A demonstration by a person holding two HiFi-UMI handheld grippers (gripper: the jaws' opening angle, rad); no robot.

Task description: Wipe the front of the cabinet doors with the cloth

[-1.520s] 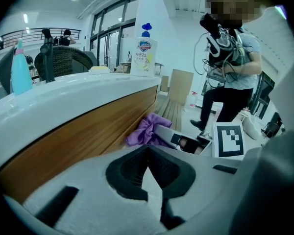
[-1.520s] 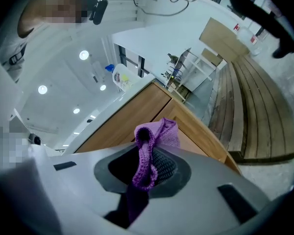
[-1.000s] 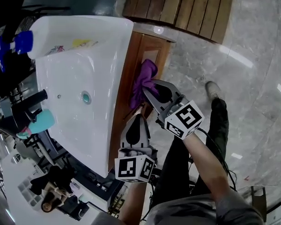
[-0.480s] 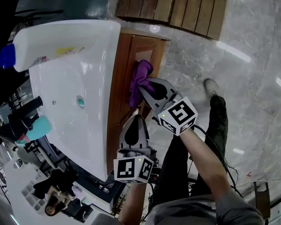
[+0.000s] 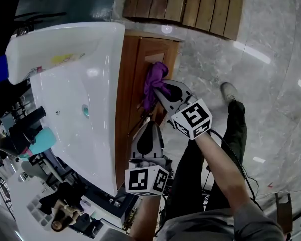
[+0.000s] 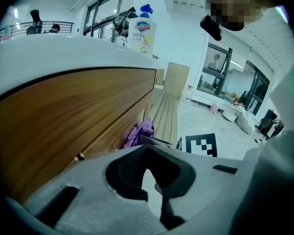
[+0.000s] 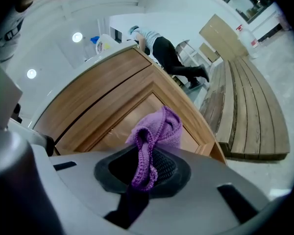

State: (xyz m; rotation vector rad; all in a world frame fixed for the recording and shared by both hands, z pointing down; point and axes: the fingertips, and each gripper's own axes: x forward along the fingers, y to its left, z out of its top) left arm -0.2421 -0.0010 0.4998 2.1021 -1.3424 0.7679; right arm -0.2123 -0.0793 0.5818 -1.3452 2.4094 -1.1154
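Cloth and right gripper have slid a little along the cabinet door toward its far end since a second ago, and the left gripper has barely stirred.

The purple cloth (image 5: 155, 80) is bunched against the recessed panel of the wooden cabinet door (image 5: 139, 59), with one knitted edge trailing back between the jaws that carry it. The right gripper (image 5: 162, 94) is clamped on that trailing part, jaws closed on the fabric, so the wad sits ahead of its tips and touches the door front.

Nearer the person along the same cabinet front, just off the wood, the left gripper (image 5: 148, 128) hangs with its jaws together and nothing between them. Above the door runs the white sink (image 5: 106, 49). Beyond the door's far end lies a slatted wooden bench (image 5: 190, 6).

By my reading the wiping stroke is under way on this one door, with much of the front not yet covered. The next move calls for steady pressure into the panel while sweeping the cloth across it, then working over the raised frame and the neighbouring door. The grip is on a thin edge of the cloth, so a hard drag might pull the fabric loose.
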